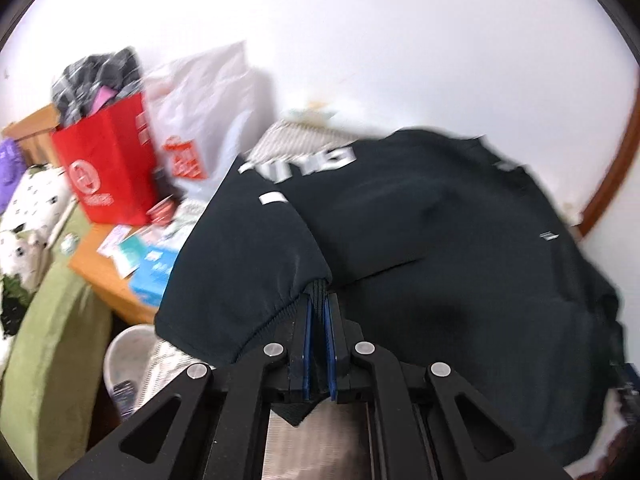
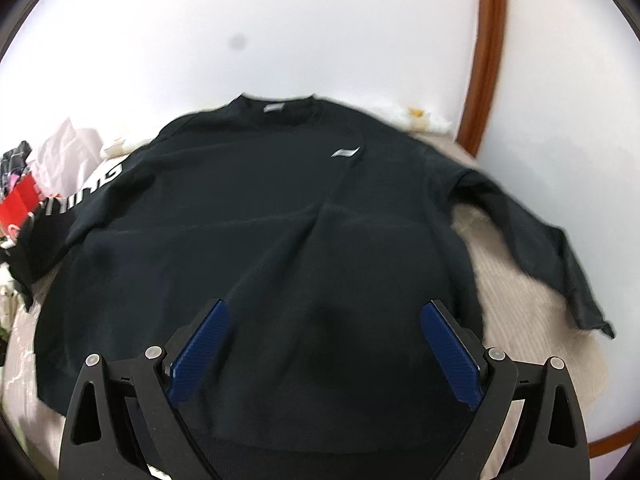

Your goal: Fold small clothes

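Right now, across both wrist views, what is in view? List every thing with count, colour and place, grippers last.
sweatshirt: one, black, white sleeve lettering, spread on the bed
bed cover: one, cream, under the sweatshirt
red bag: one, stuffed with clothes, on the side table
plastic bag: one, white, right of the red bag
side table: one, wooden, cluttered with packets, left of the bed
left gripper: black, blue pads, shut on the sweatshirt's cuff
right gripper: black, blue pads, open above the sweatshirt's hem
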